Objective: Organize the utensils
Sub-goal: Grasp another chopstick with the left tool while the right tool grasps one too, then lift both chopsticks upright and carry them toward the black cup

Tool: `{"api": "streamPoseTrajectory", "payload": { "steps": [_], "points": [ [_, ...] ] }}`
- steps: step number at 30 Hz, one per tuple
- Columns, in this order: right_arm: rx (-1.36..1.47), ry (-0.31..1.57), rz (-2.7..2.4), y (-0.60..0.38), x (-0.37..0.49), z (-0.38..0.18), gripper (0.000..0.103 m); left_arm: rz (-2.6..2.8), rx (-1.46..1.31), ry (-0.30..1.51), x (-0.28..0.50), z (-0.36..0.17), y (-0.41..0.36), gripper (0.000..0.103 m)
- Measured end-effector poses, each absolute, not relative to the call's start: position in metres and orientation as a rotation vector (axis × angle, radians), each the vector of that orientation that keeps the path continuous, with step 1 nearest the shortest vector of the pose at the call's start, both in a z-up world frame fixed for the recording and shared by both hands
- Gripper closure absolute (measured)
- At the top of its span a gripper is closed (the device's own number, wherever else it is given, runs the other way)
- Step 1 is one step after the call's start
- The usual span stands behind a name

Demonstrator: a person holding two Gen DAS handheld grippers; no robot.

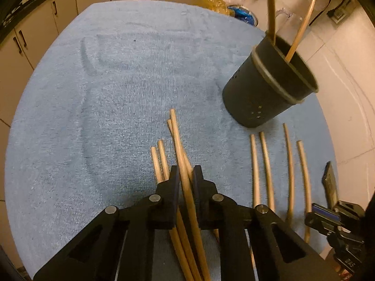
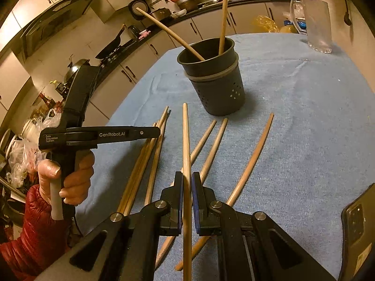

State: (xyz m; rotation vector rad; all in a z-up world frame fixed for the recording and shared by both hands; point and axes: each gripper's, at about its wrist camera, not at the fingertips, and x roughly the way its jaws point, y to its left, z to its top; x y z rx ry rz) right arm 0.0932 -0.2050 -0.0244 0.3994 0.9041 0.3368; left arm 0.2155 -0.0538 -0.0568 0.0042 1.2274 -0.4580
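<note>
A dark perforated utensil cup [image 1: 264,86] [image 2: 214,79] stands on the blue towel [image 1: 117,93] [image 2: 304,117] with two wooden chopsticks [image 2: 222,14] leaning in it. Several chopsticks lie loose on the towel in two groups [image 1: 276,168] [image 2: 145,159]. My left gripper [image 1: 186,175] is shut on one chopstick [image 1: 180,149] over a small pile. My right gripper [image 2: 187,182] is shut on another chopstick [image 2: 185,140], held pointing toward the cup. The left gripper's body shows in the right wrist view [image 2: 98,135], held by a hand.
A clear plastic jug [image 2: 316,25] stands at the towel's far right corner. A phone [image 2: 358,224] lies at the near right. Yellow and blue bags [image 1: 225,7] sit beyond the towel. Kitchen cabinets and a cluttered counter [image 2: 117,46] run behind.
</note>
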Motion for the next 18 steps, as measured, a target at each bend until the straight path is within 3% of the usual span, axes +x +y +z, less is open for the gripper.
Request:
{"api": "streamPoseTrajectory", "payload": {
  "steps": [11, 18],
  "points": [
    [0.402, 0.904, 0.335, -0.203, 0.094, -0.025, 0.095, -0.464, -0.001, 1.19, 0.209, -0.05, -0.051, 0.095],
    [0.403, 0.859, 0.32, -0.204, 0.088, -0.016, 0.095, -0.476, -0.038, 1.058, 0.184, -0.013, -0.037, 0.096]
  ]
}}
